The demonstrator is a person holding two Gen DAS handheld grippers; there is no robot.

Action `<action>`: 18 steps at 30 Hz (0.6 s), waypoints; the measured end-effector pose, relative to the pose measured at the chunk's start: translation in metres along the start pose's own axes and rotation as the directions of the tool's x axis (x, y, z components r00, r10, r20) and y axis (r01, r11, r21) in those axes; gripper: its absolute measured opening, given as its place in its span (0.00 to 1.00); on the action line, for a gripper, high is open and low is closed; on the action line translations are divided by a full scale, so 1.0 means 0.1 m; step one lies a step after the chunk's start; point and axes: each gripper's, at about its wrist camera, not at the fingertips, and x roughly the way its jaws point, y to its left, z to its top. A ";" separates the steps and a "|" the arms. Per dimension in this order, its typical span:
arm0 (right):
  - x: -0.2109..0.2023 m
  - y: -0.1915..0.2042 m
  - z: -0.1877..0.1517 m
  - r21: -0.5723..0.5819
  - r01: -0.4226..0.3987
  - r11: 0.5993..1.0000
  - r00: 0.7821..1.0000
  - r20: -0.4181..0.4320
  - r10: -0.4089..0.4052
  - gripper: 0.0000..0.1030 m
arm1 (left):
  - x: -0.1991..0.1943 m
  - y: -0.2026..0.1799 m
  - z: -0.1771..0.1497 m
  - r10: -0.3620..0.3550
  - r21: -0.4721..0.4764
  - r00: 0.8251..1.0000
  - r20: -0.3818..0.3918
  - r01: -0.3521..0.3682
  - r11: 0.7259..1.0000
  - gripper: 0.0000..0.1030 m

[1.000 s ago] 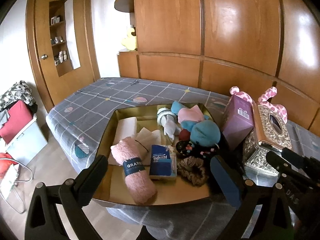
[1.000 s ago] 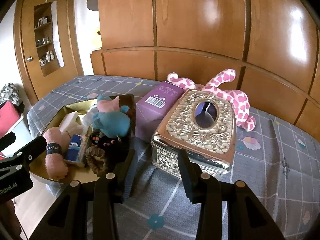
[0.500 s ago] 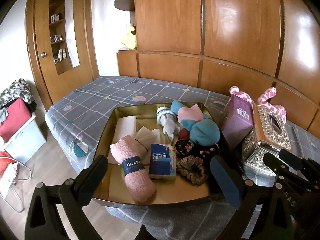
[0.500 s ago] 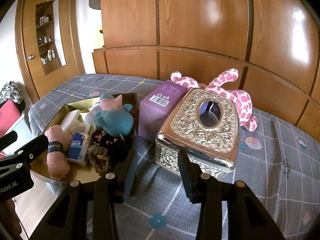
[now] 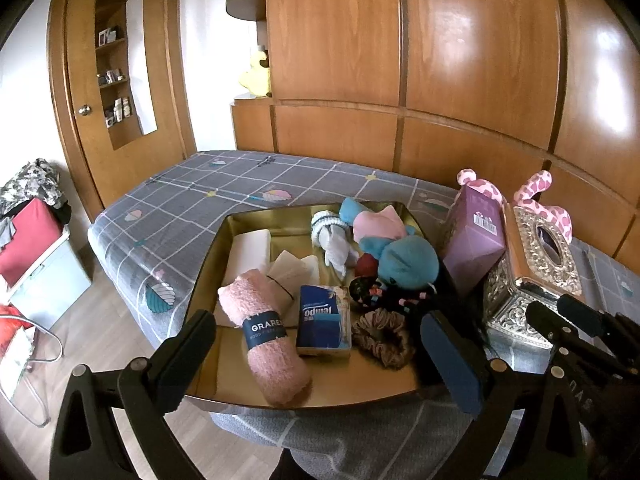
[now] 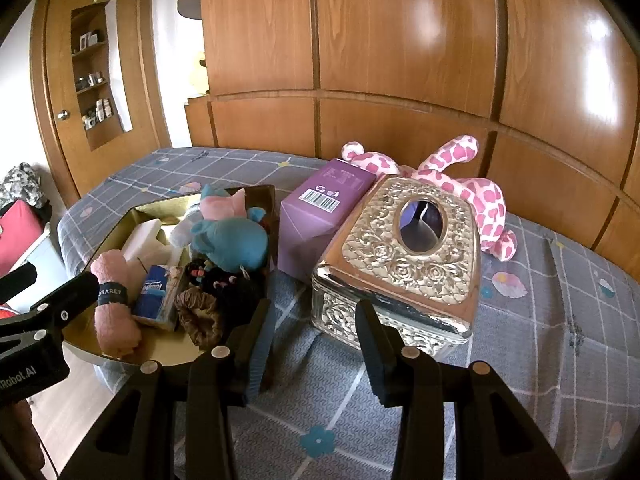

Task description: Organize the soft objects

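Both views barely shifted | gold tray holds pink towel, tissue pack, scrunchie | both claws open, empty

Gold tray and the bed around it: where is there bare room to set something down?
Inside the gold tray, bare floor shows along the near edge, in front of the pink rolled towel and brown scrunchie, and at the far left corner behind the white foam block. The tray's right half is crowded. The grey checked bedspread is bare right of the ornate silver tissue box.
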 end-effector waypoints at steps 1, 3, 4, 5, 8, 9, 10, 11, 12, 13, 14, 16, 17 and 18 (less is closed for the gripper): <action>0.00 0.00 0.00 0.000 -0.001 1.000 1.000 0.002 0.001 0.40 | 0.00 0.00 0.00 0.000 0.000 1.000 0.000 0.000 1.000 1.00; 0.00 0.01 0.01 -0.002 -0.002 1.000 1.000 0.003 0.002 0.40 | 0.01 0.00 0.00 -0.004 -0.001 1.000 -0.006 0.004 1.000 1.00; 0.00 0.01 0.00 -0.001 -0.003 1.000 1.000 0.003 0.004 0.40 | 0.02 0.00 0.00 -0.003 -0.003 1.000 -0.006 0.003 1.000 1.00; 0.00 0.01 0.01 0.000 -0.003 1.000 1.000 0.003 0.003 0.40 | 0.02 0.00 0.00 -0.001 -0.003 1.000 -0.007 0.001 1.000 1.00; 0.02 0.00 0.00 0.007 -0.004 1.000 1.000 -0.004 0.004 0.40 | 0.02 -0.01 -0.01 -0.005 -0.001 1.000 -0.012 0.005 1.000 1.00; 0.01 -0.01 -0.01 0.008 -0.003 1.000 1.000 -0.003 0.003 0.40 | 0.02 -0.02 -0.02 -0.008 0.001 1.000 -0.013 0.008 1.000 1.00; 0.01 -0.02 0.00 0.009 -0.003 1.000 1.000 -0.001 0.003 0.40 | 0.02 -0.03 -0.02 -0.010 0.004 1.000 -0.013 0.010 1.000 1.00; 0.00 -0.02 0.00 0.010 -0.003 1.000 1.000 0.002 0.003 0.40 | 0.01 -0.04 -0.02 -0.012 0.007 1.000 -0.011 0.012 1.000 1.00; 0.00 -0.02 0.00 0.011 -0.002 1.000 1.000 0.003 0.002 0.40 | 0.01 -0.04 -0.02 -0.013 0.009 1.000 -0.009 0.013 1.000 1.00; -0.01 -0.03 0.00 0.013 -0.001 1.000 1.000 0.005 0.001 0.40 | 0.00 -0.05 -0.03 -0.014 0.012 1.000 -0.009 0.014 1.000 1.00; -0.01 -0.03 0.00 0.014 -0.002 1.000 1.000 0.005 0.001 0.40 | 0.00 -0.07 -0.03 -0.017 0.017 1.000 -0.009 0.017 1.000 1.00; -0.01 -0.03 -0.01 0.017 -0.002 1.000 1.000 0.004 0.002 0.40 | -0.01 -0.08 -0.03 -0.016 0.020 1.000 -0.008 0.016 1.000 1.00; -0.01 -0.04 0.00 0.018 -0.002 1.000 1.000 0.004 0.002 0.40 | -0.01 -0.09 -0.04 -0.019 0.021 1.000 -0.009 0.019 1.000 1.00; -0.01 -0.04 0.00 0.020 -0.001 1.000 1.000 0.004 0.001 0.40 | -0.02 -0.09 -0.04 -0.021 0.022 1.000 -0.010 0.021 1.000 1.00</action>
